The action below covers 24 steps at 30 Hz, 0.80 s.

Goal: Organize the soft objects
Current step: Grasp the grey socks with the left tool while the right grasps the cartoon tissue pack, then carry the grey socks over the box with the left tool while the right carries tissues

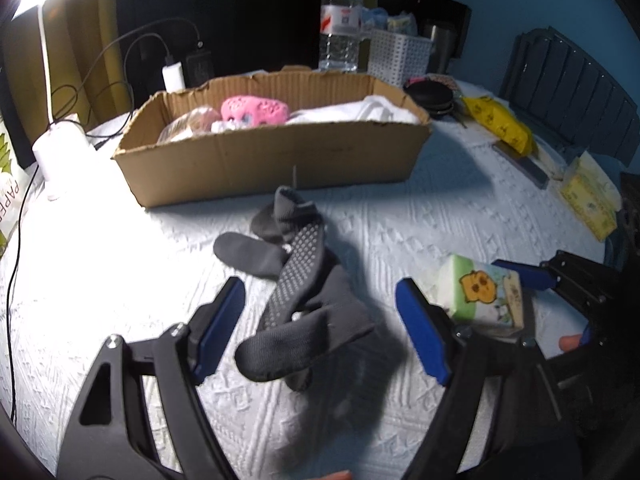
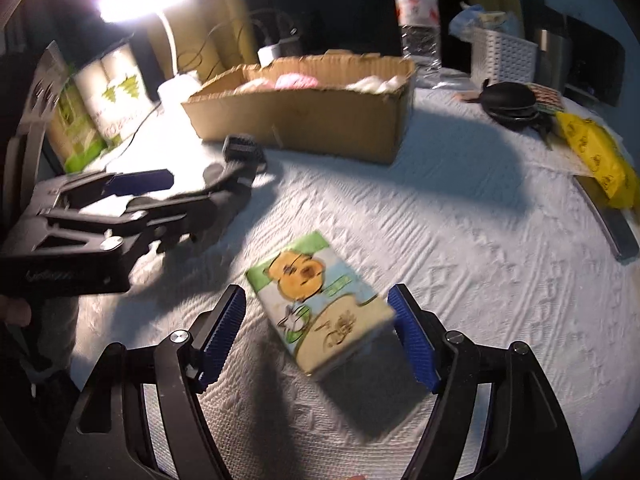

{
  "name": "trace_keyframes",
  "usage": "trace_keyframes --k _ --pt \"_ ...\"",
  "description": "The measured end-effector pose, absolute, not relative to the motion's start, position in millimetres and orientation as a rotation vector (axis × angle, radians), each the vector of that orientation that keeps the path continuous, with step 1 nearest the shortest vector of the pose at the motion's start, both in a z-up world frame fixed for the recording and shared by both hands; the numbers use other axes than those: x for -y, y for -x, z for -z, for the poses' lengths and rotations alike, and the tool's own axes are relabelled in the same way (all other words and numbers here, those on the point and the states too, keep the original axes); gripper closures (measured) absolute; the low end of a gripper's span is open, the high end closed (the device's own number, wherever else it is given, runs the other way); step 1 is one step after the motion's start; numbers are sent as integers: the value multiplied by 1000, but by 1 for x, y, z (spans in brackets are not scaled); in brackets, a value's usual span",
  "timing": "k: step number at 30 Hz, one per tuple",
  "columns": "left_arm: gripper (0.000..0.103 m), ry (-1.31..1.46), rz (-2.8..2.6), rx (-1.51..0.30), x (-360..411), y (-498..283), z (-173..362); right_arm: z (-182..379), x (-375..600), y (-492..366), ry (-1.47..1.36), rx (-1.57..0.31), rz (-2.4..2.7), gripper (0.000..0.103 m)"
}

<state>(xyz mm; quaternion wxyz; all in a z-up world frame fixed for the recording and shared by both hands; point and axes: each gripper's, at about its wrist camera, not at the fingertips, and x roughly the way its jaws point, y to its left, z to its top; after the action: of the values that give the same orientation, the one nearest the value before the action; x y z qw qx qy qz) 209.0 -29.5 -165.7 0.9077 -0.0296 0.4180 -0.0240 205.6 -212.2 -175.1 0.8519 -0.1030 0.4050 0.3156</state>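
With jaws spread, left gripper (image 1: 320, 340) straddles the grey socks (image 1: 296, 292), lined up to pinch. Right gripper (image 2: 318, 336), also agape, brackets the tissue pack (image 2: 320, 304); both likely bound for the far cardboard box (image 1: 272, 160).

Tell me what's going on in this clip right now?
A person with two handheld grippers is sorting soft items on a white bedspread. The left gripper is open over a pile of grey socks; the right gripper is open around a cartoon-printed tissue pack. Neither is gripped yet. The cardboard box behind already holds a pink plush toy and white fabric.
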Motion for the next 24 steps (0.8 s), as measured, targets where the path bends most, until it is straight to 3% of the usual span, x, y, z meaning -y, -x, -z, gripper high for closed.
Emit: trace_keyframes --k 6,8,9,10,14,18,24 --pt "24 25 20 -902 31 -219 177 175 219 -211 181 -854 -689 27" --pt "26 9 21 -910 32 -221 181 175 220 -212 183 -848 -680 33" --pt "28 6 25 -909 32 -222 182 174 222 -212 178 -846 -674 36" --pt "42 3 32 -913 33 -222 184 174 224 -213 167 -847 -673 37" --pt "61 -7 60 -912 37 -222 183 170 233 -218 141 -838 -652 42" --pt "70 -5 78 -897 38 -220 179 163 238 -219 128 -820 -642 44" --pt "72 -10 121 -769 36 -204 151 151 235 -219 127 -794 -641 49"
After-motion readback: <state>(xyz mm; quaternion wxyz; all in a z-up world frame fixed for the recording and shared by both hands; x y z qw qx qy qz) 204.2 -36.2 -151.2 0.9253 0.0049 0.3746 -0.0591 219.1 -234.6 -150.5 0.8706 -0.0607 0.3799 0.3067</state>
